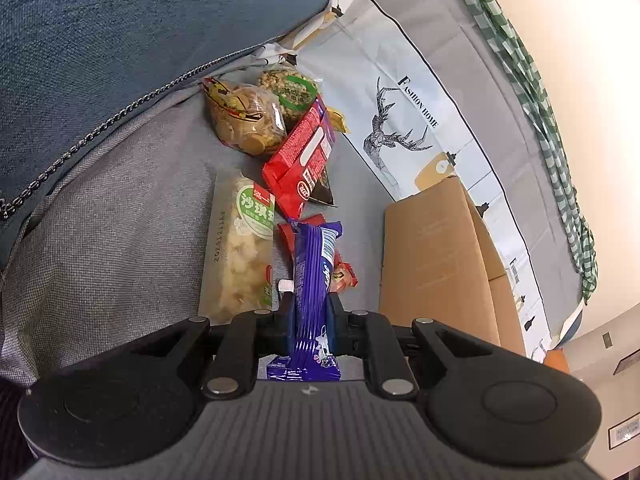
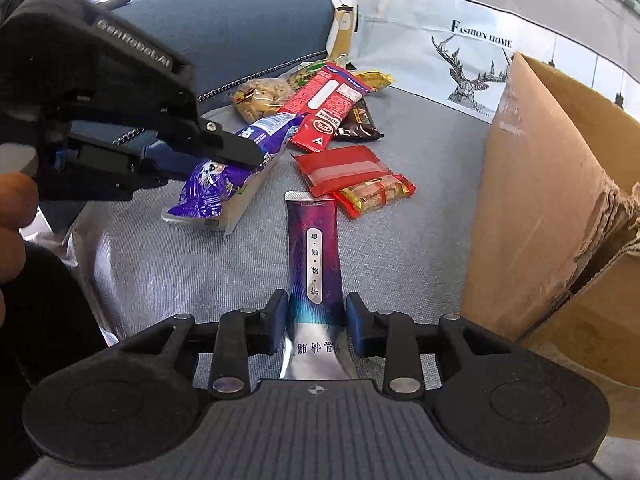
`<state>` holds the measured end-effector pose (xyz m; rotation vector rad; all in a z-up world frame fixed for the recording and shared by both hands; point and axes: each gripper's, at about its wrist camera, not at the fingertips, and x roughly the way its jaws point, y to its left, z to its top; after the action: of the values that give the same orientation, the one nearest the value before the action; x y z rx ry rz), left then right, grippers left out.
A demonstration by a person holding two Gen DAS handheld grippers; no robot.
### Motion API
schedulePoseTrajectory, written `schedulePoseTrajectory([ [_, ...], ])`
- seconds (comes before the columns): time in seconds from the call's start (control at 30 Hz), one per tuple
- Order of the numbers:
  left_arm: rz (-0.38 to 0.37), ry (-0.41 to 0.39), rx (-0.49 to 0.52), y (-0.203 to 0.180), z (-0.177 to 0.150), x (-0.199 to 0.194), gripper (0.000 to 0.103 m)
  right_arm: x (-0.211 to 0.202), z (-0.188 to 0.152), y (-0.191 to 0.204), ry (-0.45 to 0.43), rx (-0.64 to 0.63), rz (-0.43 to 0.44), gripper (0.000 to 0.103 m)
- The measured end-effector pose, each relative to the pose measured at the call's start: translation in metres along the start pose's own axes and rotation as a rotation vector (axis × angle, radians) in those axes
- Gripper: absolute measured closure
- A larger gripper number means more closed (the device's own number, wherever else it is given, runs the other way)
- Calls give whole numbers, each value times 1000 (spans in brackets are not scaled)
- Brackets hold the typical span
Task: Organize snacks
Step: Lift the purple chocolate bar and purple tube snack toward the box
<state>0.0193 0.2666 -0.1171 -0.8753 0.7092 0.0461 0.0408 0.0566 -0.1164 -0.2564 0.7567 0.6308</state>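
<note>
Two black two-finger grippers, each clamped on one snack. The left gripper point(image 1: 310, 312) pinches a crinkled purple foil wrapper point(image 1: 314, 276), lifted off the grey fabric seat point(image 1: 120, 240). The right gripper point(image 2: 316, 320) grips a slim purple-and-silver sachet point(image 2: 314, 256). Roughly eight further packets lie on the seat, including one red carton point(image 1: 300, 164). One brown cardboard box point(image 2: 532, 208) stands beside them; its inside is hidden.

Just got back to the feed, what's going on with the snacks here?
A person is sorting snacks on a grey sofa with two handheld grippers. The left gripper is shut on a blue-purple snack packet; the right gripper holds a long purple stick pack. More snacks lie loose behind them, and an open cardboard box stands to the right.
</note>
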Motion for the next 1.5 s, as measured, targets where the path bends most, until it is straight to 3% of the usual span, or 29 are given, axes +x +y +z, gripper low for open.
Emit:
schedulePoseTrajectory([
  [0.33, -1, -5, 0, 0, 0, -1, 87, -1, 3, 2, -5, -30, -10, 76],
  [0.43, -6, -11, 4, -2, -1, -3, 87, -4, 4, 2, -12, -42, -17, 85],
  [0.57, -12, -23, 3, -3, -2, -8, 87, -11, 5, 4, -33, -65, -29, 89],
  [1.17, -32, -48, 4, -10, -8, -21, 87, -30, 2, 7, -74, -91, -42, 92],
  [1.33, -43, -55, 19, -16, -8, -25, 87, -21, -5, 7, -19, -77, -24, 87],
  [1.4, -43, -53, 22, -16, -8, -24, 87, -17, -5, 7, -12, -68, -23, 64],
  [1.5, -40, -48, 14, -14, -7, -21, 87, -10, -4, 5, -20, -50, -25, 58],
])
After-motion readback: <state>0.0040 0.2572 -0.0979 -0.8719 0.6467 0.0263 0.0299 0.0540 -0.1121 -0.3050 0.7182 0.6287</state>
